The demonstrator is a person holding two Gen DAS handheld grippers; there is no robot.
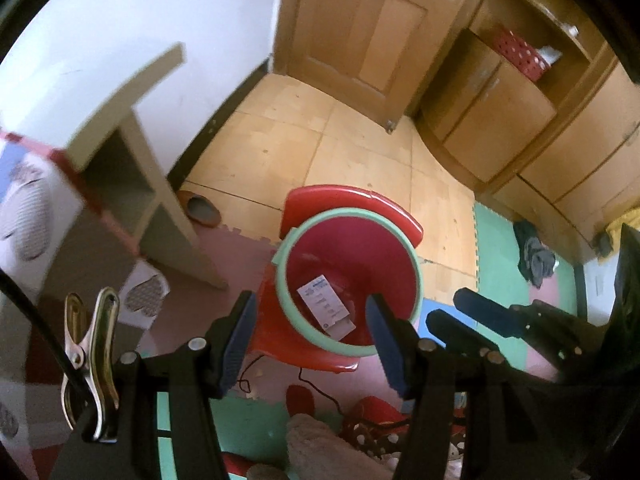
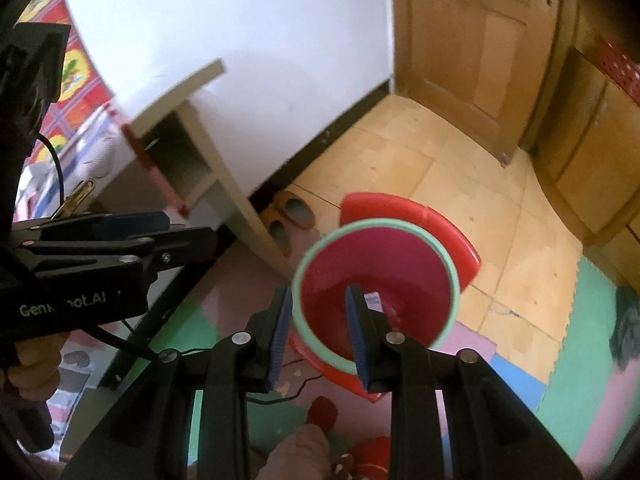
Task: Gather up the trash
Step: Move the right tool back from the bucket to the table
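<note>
1. Both grippers hang above the red bin [image 1: 348, 276] with its pale green rim, which sits on a red stool [image 1: 352, 208] on the floor.
2. The left gripper [image 1: 312, 340] has its jaws spread and nothing between them; the bin lies just ahead of and below its fingertips.
3. The right gripper [image 2: 318, 336] has its jaws parted more narrowly, also empty, and it looks down over the bin's near rim.
4. One piece of trash, a white printed card [image 1: 326, 306], already lies inside the bin, ahead of the left gripper.
5. Judged step: a drop looks finished.
6. The next move calls for finding more trash; none is clear in either view.
</note>
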